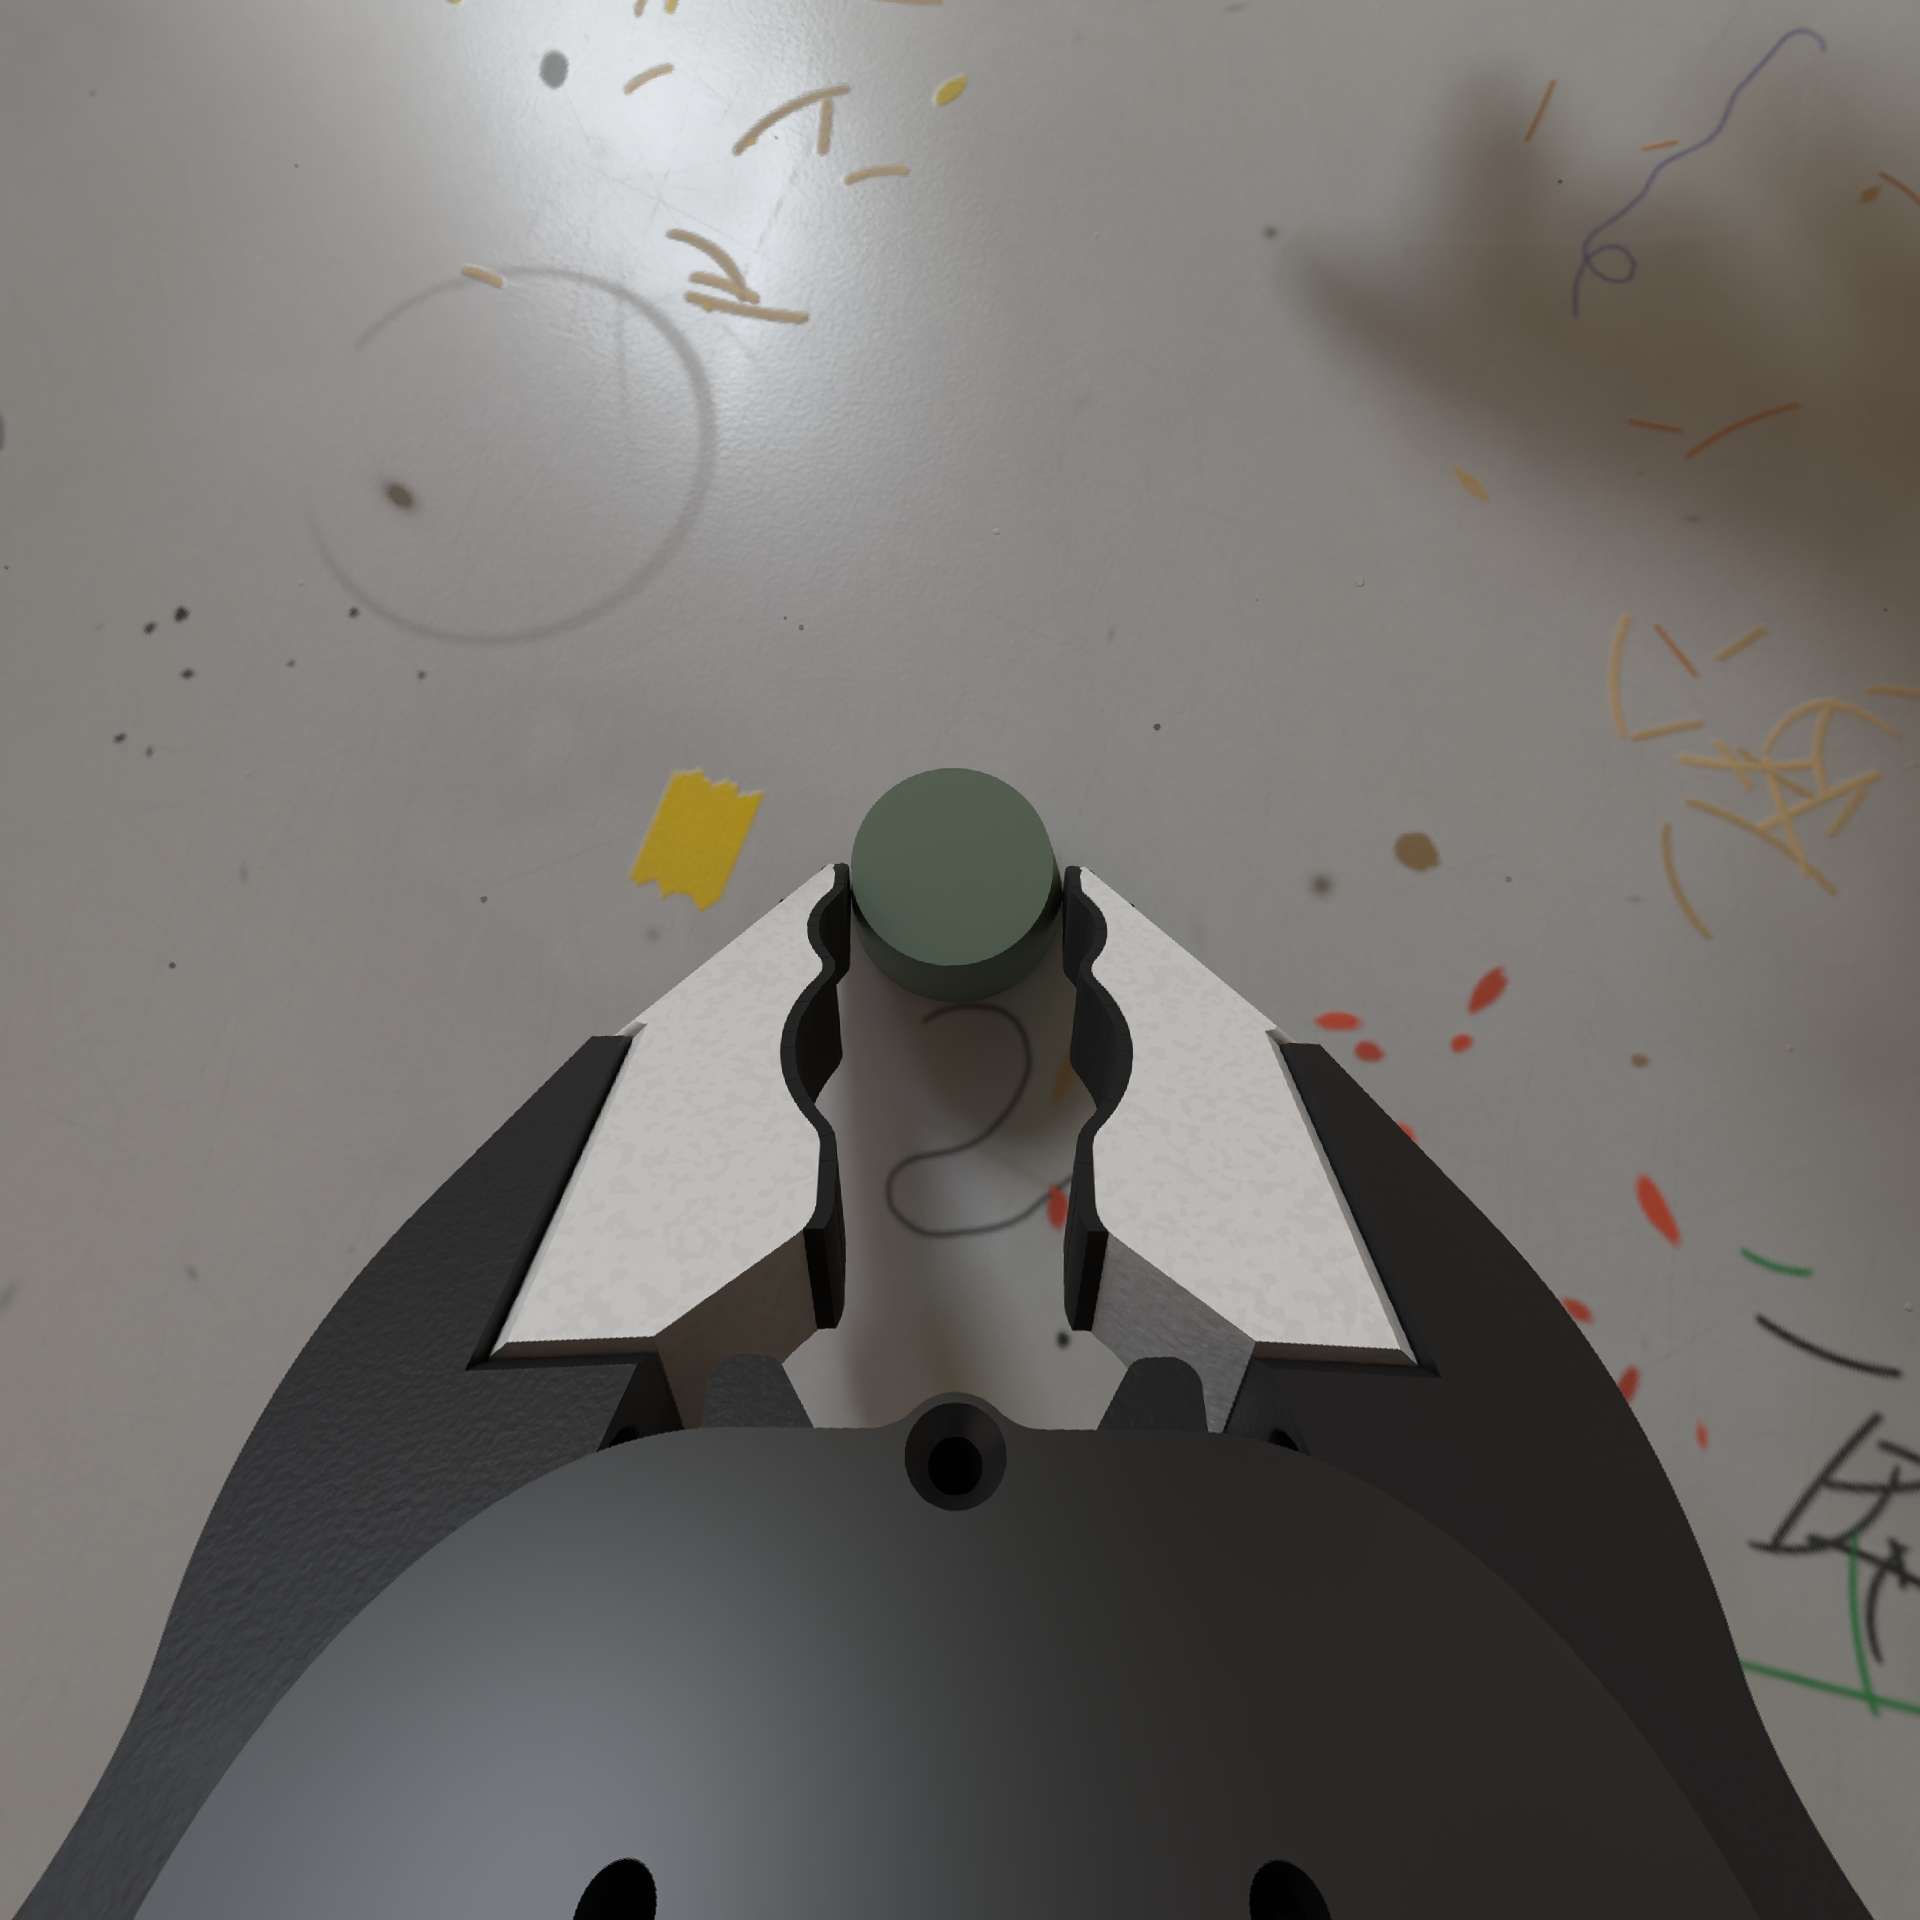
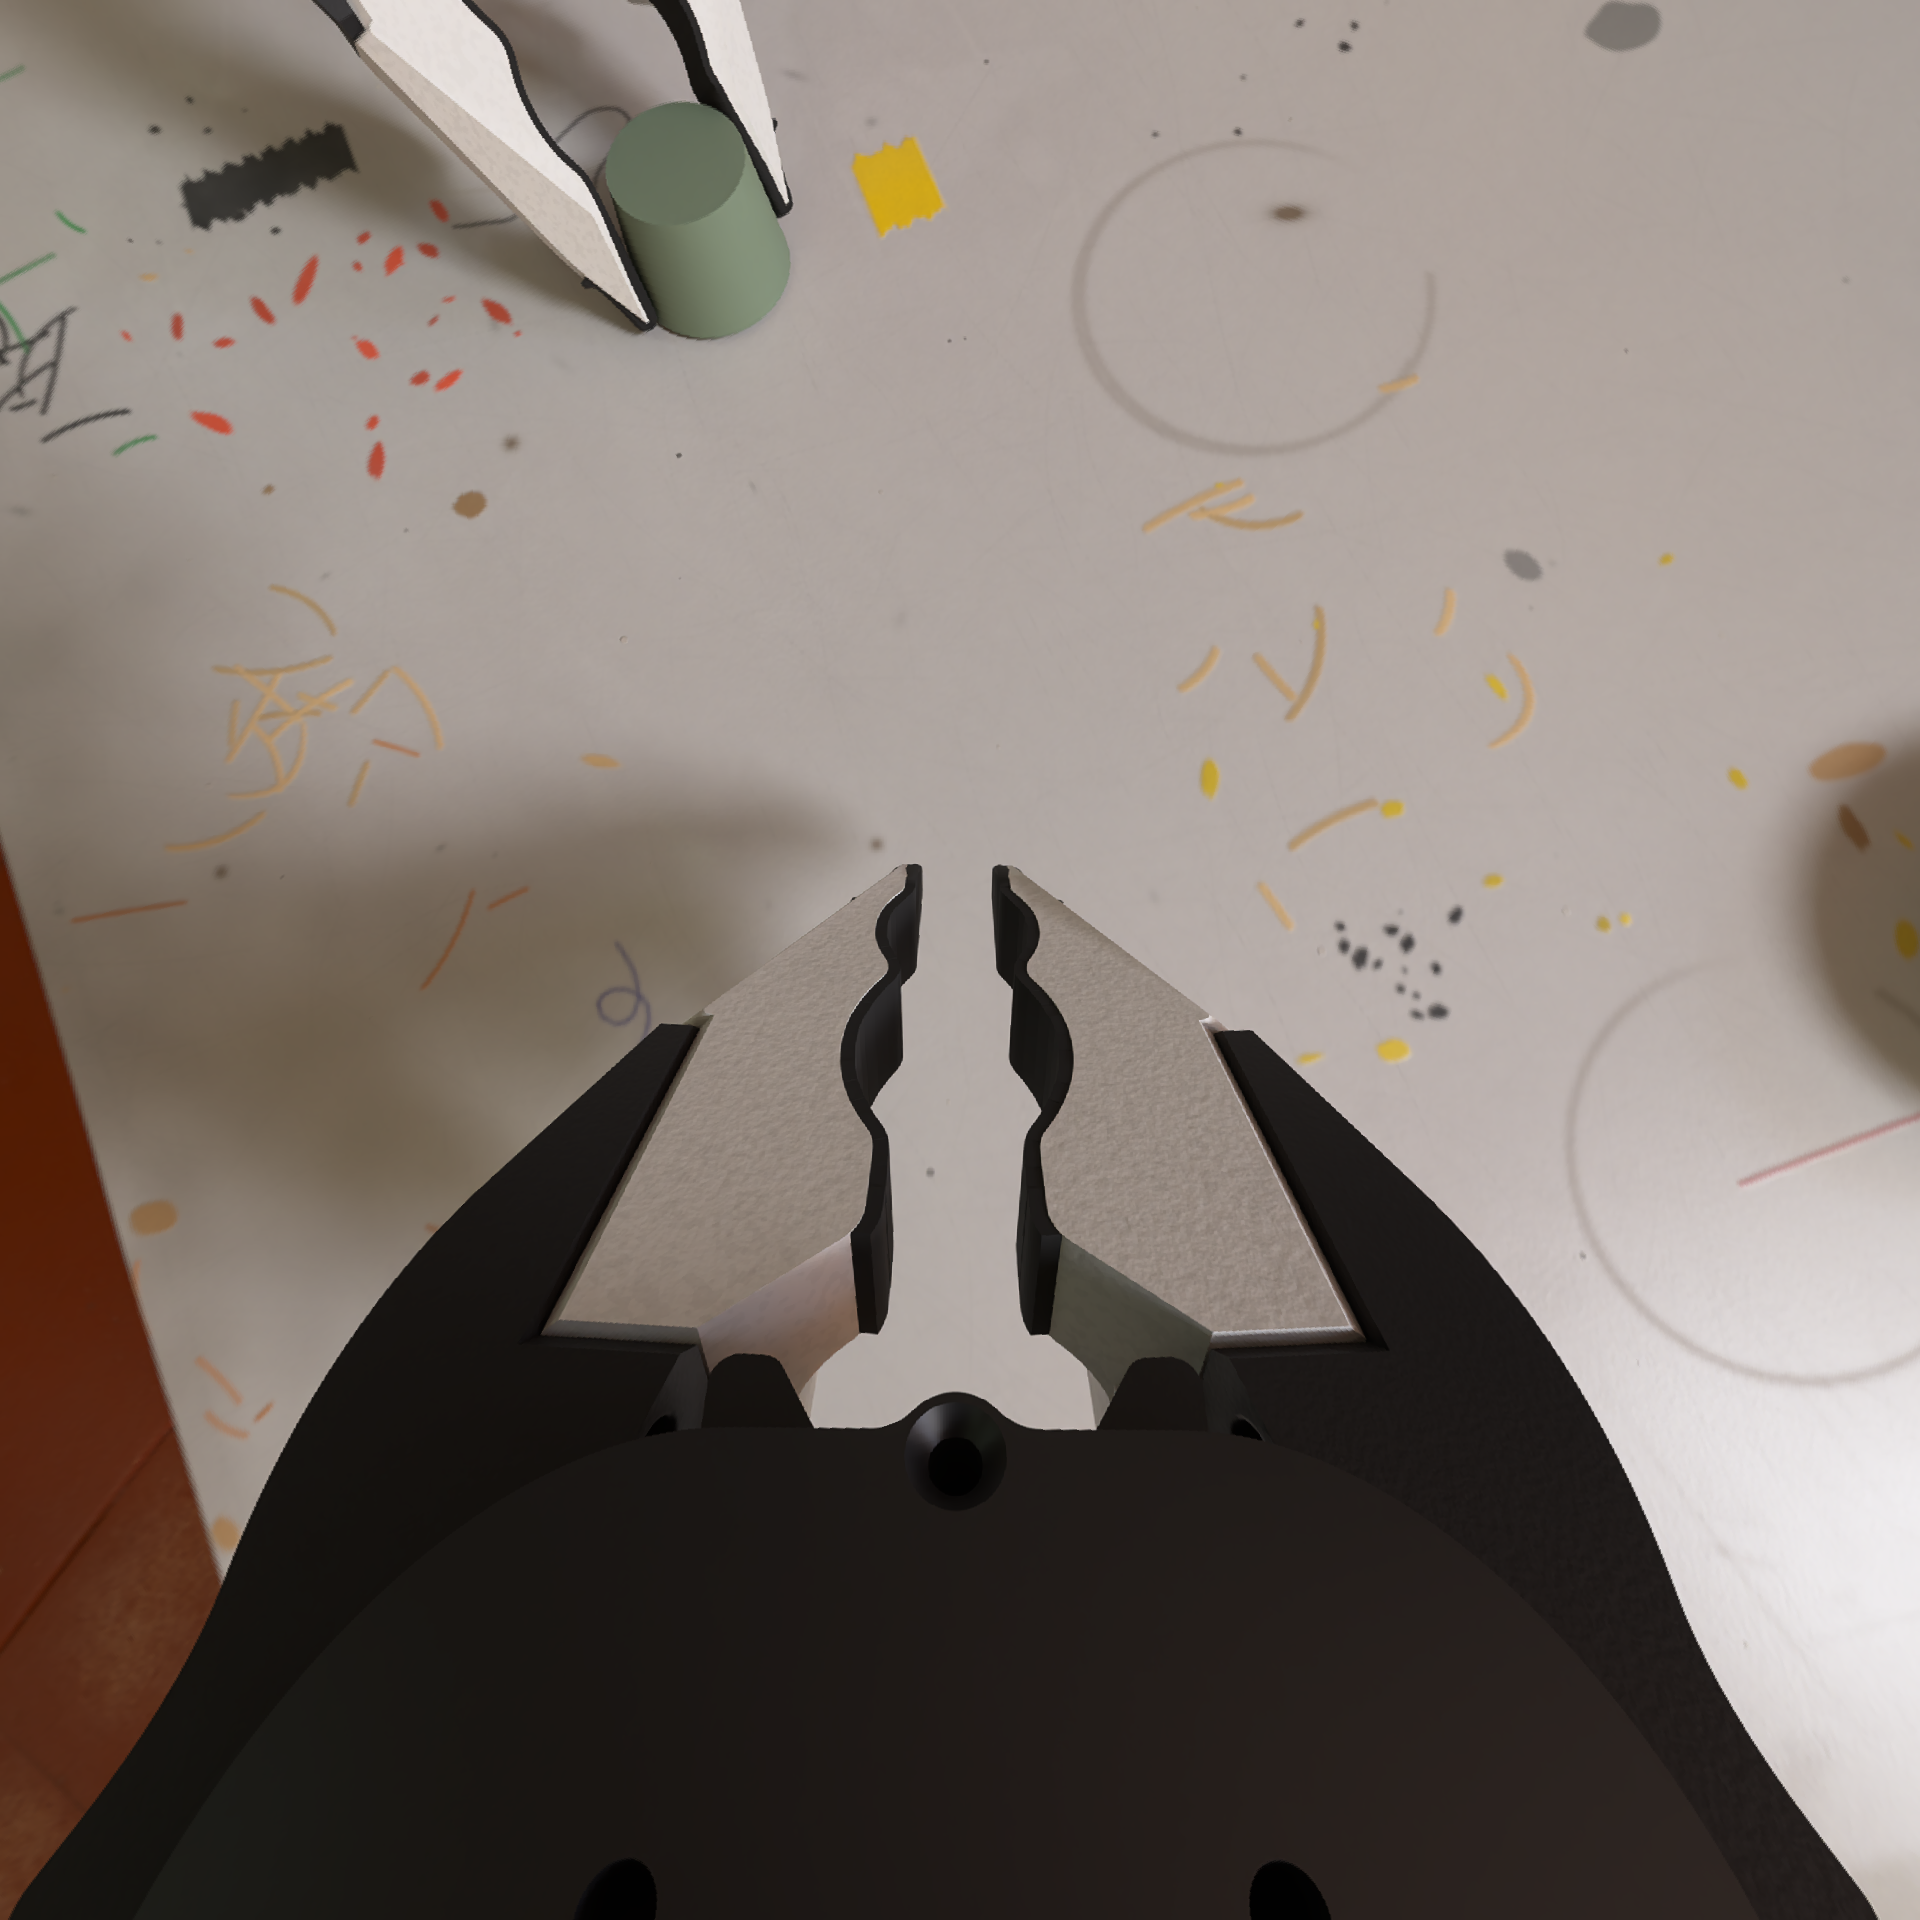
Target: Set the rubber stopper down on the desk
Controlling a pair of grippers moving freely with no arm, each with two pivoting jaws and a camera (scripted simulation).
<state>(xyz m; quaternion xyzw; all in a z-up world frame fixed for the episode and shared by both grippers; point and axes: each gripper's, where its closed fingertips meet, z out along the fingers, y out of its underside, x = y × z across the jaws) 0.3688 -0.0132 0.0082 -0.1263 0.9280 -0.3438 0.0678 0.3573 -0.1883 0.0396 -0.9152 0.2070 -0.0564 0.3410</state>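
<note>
The rubber stopper [image 1: 953,883] is a short grey-green cylinder standing upright between the fingertips of my left gripper [image 1: 956,878]. Both black pads touch its sides, so the gripper is shut on it. In the right wrist view the stopper [image 2: 696,223] shows at the top left with its base on the white desk [image 2: 935,623]. The left gripper [image 2: 712,260] still clamps it there, one fingertip down at the desk surface. My right gripper [image 2: 956,873] hovers over the desk well short of the stopper. It is empty, with its jaws almost together and only a narrow slit between them.
The desk [image 1: 1143,520] is stained with paint flecks, scribbles and faint rings. A yellow tape scrap [image 1: 694,836] lies just left of the stopper and also shows in the right wrist view [image 2: 896,185]. A black jagged scrap [image 2: 265,177] lies nearby. The desk's edge and reddish-brown floor [image 2: 62,1351] are at the left.
</note>
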